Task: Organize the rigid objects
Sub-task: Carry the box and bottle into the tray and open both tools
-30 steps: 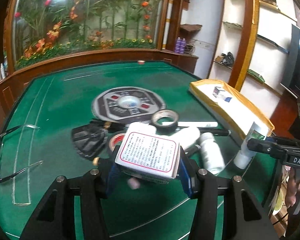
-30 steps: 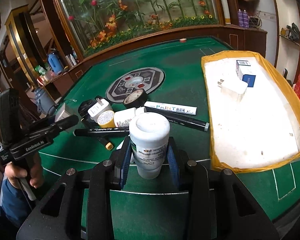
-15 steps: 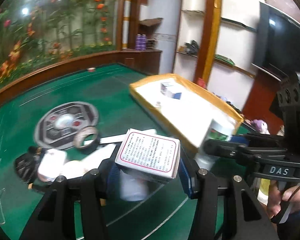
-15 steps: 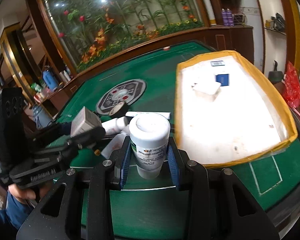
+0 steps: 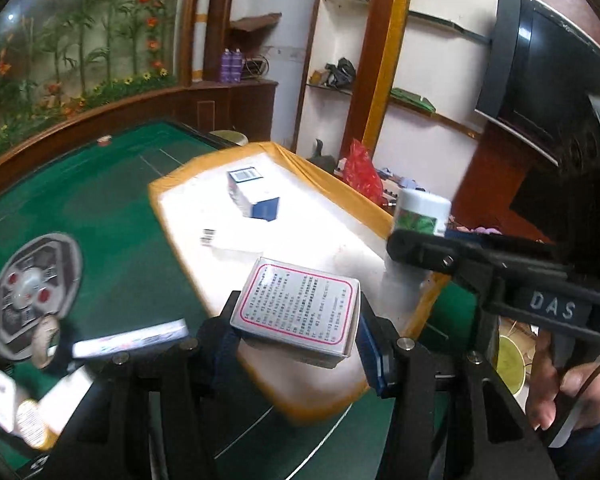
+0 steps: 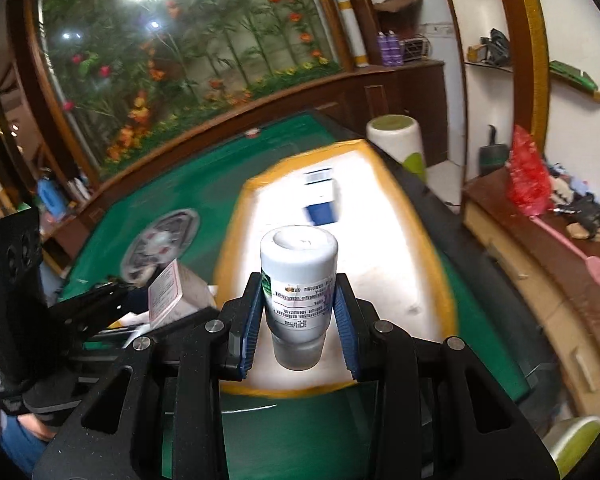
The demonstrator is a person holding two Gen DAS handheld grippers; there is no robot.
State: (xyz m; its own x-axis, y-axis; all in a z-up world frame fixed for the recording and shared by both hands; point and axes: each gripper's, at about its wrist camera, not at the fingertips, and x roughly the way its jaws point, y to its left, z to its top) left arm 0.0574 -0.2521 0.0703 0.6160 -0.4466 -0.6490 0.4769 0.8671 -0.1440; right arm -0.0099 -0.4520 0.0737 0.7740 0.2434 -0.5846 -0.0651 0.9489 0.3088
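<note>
My left gripper (image 5: 296,340) is shut on a small white box with red-framed print (image 5: 298,308), held above the near end of the yellow-rimmed white tray (image 5: 172,208). My right gripper (image 6: 298,332) is shut on a white bottle with a green label (image 6: 298,280), upright over the tray's near edge (image 6: 308,394). The bottle also shows in the left wrist view (image 5: 418,216), and the box in the right wrist view (image 6: 176,292). A blue and white box (image 5: 252,192) and a white plug (image 5: 228,246) lie in the tray.
On the green felt table (image 5: 100,200) left of the tray lie a paint marker (image 5: 132,338), a tape roll (image 5: 46,340), small bottles (image 5: 24,420) and a round grey centre disc (image 5: 32,292). A white stool (image 6: 396,140) stands beyond the table.
Both grippers have swung right from the pile of objects toward the tray, carrying the box and the bottle. The tray now fills the middle of both views.
</note>
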